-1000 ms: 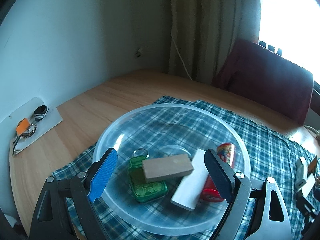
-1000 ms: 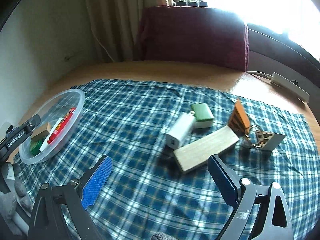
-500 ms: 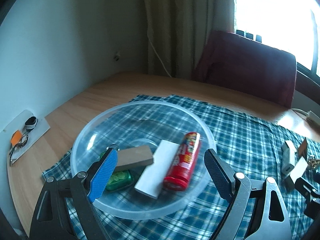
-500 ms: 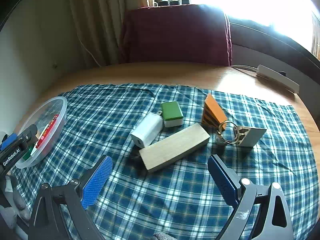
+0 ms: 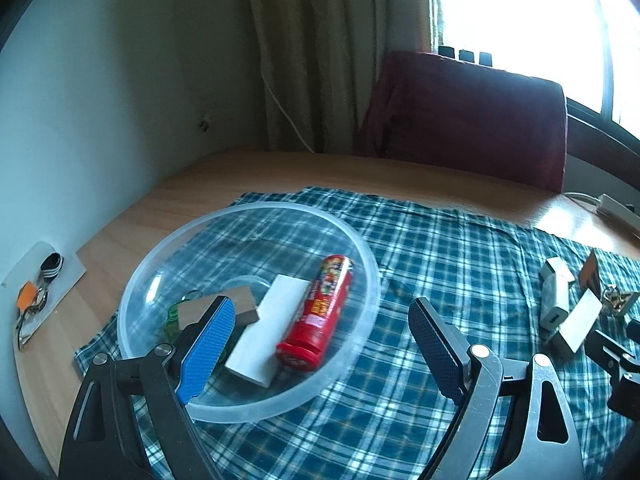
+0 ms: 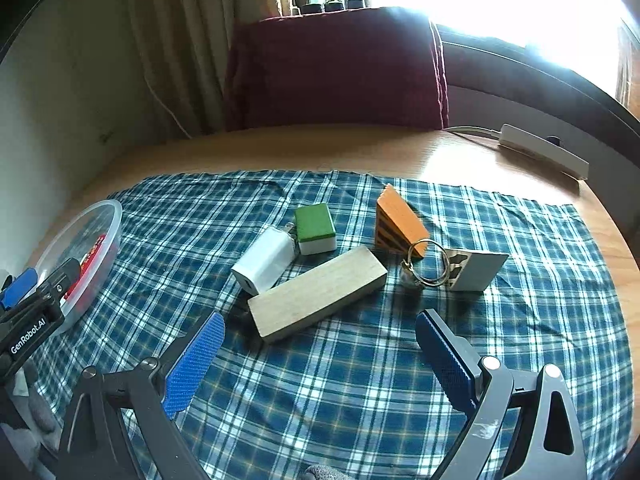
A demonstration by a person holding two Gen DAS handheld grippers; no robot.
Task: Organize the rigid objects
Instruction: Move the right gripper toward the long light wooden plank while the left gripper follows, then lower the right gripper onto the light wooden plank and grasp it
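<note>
Already holds four things, clear bowl point(image 5: 248, 216): red tube point(image 5: 316, 312), white block point(image 5: 268, 336), tan block, green case. Lies nearest the right gripper point(image 6: 316, 354), long wooden block point(image 6: 316, 290), touching white charger point(image 6: 264, 260). Both sets of fingers spread wide, left gripper point(image 5: 316, 350) included, holding nothing. Could nudge the charger or snag the key ring point(image 6: 428, 266), given such crowding.
</note>
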